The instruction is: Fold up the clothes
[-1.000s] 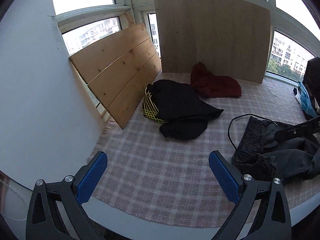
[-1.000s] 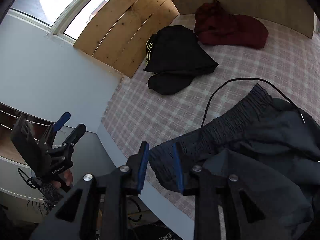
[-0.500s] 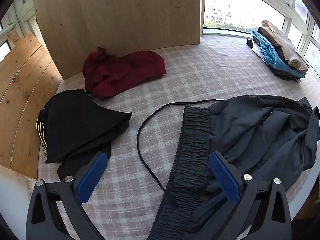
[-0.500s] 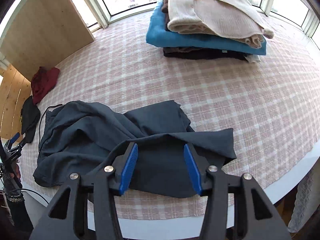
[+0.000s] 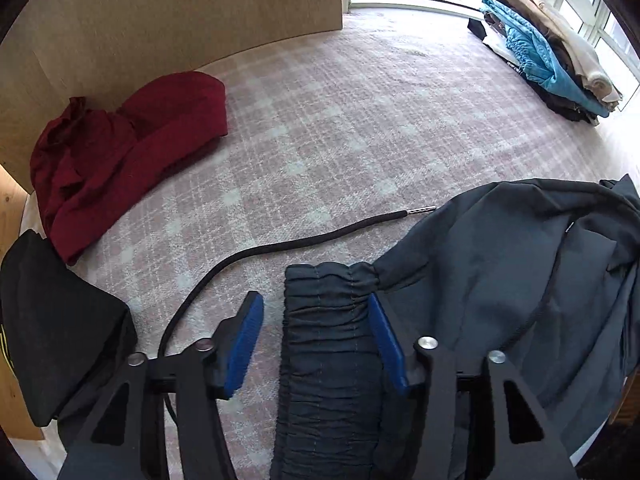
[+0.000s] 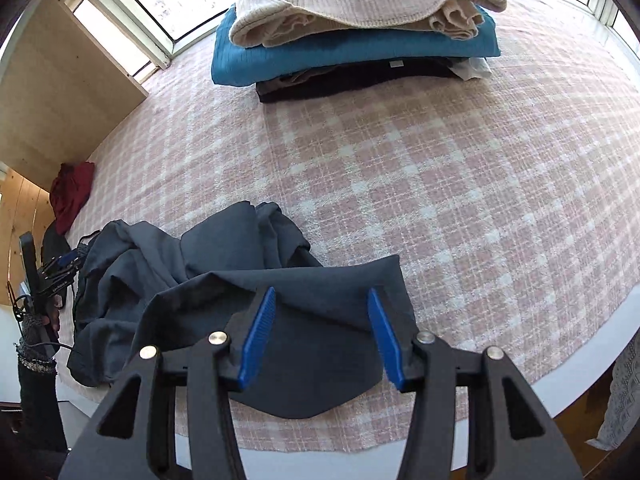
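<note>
Right wrist view takes in the broadest ground: the checked cloth covering the table, kept bare in the middle, likely as working room. At twelve o'clock sits the folded stack, cream on blue on black, parked at the far edge where finished pieces stay out of the way. The dark grey trousers lie crumpled from nine to six o'clock, the task's piece in hand, one leg end reaching toward the near edge. The right gripper hovers over that leg end with its fingers spread, cloth beneath but not yet pinched; its jaws have been opening over the last second.

In the left wrist view the left gripper straddles the elastic waistband; its jaws have just been closing, the right pad touching the gathers, the left pad apart from them. Taking both ends would let the trousers be stretched flat. The drawstring trails toward ten o'clock, the red garment beyond.
</note>
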The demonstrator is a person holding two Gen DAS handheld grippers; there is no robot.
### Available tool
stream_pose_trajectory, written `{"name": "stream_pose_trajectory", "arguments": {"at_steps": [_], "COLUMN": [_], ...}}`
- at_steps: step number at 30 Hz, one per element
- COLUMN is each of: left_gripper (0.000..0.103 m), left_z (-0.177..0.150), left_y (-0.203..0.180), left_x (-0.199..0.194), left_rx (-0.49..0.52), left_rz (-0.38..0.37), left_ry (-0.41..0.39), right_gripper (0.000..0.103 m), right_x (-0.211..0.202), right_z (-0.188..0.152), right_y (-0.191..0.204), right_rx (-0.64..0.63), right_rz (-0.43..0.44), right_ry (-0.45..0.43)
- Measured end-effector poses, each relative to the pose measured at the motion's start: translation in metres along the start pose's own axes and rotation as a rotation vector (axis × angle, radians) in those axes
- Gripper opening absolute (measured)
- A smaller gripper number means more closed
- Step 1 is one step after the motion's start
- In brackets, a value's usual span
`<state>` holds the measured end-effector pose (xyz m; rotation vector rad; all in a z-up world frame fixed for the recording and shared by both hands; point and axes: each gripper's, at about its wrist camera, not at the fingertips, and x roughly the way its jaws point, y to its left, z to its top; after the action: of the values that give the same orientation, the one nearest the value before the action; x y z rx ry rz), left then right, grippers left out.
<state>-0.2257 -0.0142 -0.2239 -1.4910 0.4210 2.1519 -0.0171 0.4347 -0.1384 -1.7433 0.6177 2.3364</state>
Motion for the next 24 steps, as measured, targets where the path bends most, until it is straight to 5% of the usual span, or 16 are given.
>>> {"name": "stream_pose_trajectory", "arguments": {"at_steps": [5, 8, 12, 19, 22, 24], "left_gripper": [0.006, 0.006, 0.005, 0.004, 0.004, 0.004], "left_z": [-0.006, -0.015, -0.02, -0.016, -0.022, -0.027], "left_y": [0.023, 0.048, 0.054, 0.049, 0.06, 0.067], "left_x": [-0.023, -0.046, -0.055, -0.052, -0.063, -0.07], "left_rx": [-0.105, -0.2, -0.186, -0.173, -0.238, -0.26], "left_rz": [-0.044, -0.112, -0.092, -0.083, -0.125, -0.133], "left_ry": [-0.071, -0.109, -0.115, -0.143, -0.183, -0.196], "right_gripper": [0.048, 0.048, 0.048, 0.048, 0.048, 0.048], "right_x": [0.011, 0.016, 0.024, 0.065, 0.086, 0.081], "right_z": [0.013, 0.019, 0.027, 0.005, 0.001, 0.0], "right_y": [0.033, 0.054, 0.092, 0.16, 0.163, 0.166], "right_rx": [-0.118, -0.187, -0.287, -0.618, -0.649, -0.632], "right_rz": [0.038, 0.046, 0.124, 0.064, 0.019, 0.063], "right_ry": [0.011, 0.011, 0.029, 0.125, 0.176, 0.198]}}
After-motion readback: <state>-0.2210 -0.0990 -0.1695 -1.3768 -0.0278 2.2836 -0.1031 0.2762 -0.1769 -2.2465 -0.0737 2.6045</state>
